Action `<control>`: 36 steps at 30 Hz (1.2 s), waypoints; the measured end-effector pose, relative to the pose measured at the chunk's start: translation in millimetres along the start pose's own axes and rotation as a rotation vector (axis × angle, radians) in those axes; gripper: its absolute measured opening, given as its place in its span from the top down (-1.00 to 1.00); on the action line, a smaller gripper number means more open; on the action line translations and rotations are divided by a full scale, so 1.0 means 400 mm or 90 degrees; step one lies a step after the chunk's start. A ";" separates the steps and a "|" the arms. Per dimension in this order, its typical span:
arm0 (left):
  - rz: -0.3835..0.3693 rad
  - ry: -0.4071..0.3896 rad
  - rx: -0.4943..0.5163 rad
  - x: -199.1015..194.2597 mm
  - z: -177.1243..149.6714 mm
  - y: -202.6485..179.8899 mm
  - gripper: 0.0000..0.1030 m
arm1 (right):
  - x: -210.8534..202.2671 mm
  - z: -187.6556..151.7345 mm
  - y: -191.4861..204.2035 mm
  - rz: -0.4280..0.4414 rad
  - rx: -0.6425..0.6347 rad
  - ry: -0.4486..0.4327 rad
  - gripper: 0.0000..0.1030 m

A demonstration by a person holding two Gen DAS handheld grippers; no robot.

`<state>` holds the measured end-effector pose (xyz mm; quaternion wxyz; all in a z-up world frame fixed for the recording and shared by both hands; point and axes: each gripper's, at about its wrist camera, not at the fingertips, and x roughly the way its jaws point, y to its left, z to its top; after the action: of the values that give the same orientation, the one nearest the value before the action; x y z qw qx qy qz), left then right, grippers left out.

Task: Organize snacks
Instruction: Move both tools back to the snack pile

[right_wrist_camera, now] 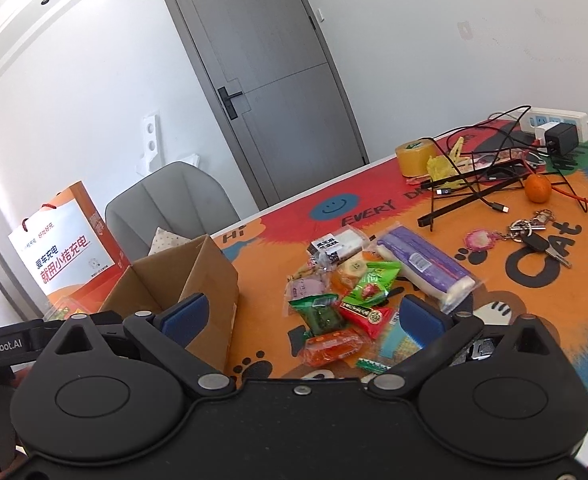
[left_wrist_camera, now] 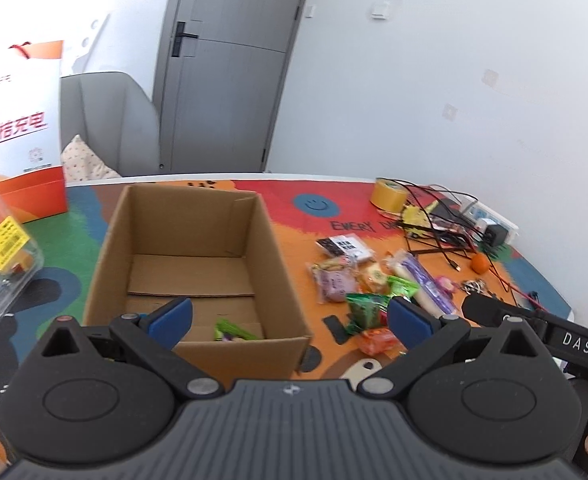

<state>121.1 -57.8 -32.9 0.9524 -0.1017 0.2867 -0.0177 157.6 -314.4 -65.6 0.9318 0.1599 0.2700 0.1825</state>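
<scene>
The left gripper (left_wrist_camera: 289, 316) hangs with its jaws spread wide and nothing between them, over the near wall of the cardboard box (left_wrist_camera: 197, 216). Inside the box, against that near wall, lies one small green packet (left_wrist_camera: 233, 330); what it is cannot be read from here. The right gripper (right_wrist_camera: 302, 316) is likewise wide open and holding nothing, above the pile of snacks (right_wrist_camera: 346, 292) on the table mat (right_wrist_camera: 534, 300), just right of the box. The pile's near packets are a dark green one (right_wrist_camera: 320, 314), a red one (right_wrist_camera: 368, 314) and an orange one (right_wrist_camera: 332, 346); a long purple-and-white pack (right_wrist_camera: 426, 264) lies along its right side. Beyond the pile, toward the table's far right corner, stand a roll of yellow tape (right_wrist_camera: 414, 156), a black wire stand (right_wrist_camera: 474, 188) tangled with cables, a power strip (right_wrist_camera: 558, 120) and an orange fruit (right_wrist_camera: 538, 188). A bunch of keys (right_wrist_camera: 534, 232) lies near the right edge. At the far left edge stands an orange-and-white paper bag (left_wrist_camera: 17, 128), with a clear plastic clamshell (left_wrist_camera: 1, 248) beside it.
</scene>
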 end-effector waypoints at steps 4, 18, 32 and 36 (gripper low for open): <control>-0.006 0.001 0.020 0.011 -0.005 -0.033 -0.99 | -0.014 0.000 -0.020 -0.017 -0.001 0.001 -1.00; -0.039 0.041 0.076 0.095 -0.026 -0.148 -0.99 | -0.034 -0.013 -0.152 -0.053 0.045 0.003 -1.00; -0.054 0.070 0.086 0.225 -0.054 -0.216 -0.85 | 0.028 -0.053 -0.238 -0.057 0.083 0.048 -0.74; -0.037 0.057 0.106 0.250 -0.061 -0.235 -0.84 | 0.057 -0.059 -0.244 -0.052 0.088 0.063 -0.70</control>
<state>193.6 -163.4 -87.9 0.9428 -0.0292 0.3238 -0.0736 187.2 -386.0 -133.5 0.9109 0.2032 0.3335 0.1330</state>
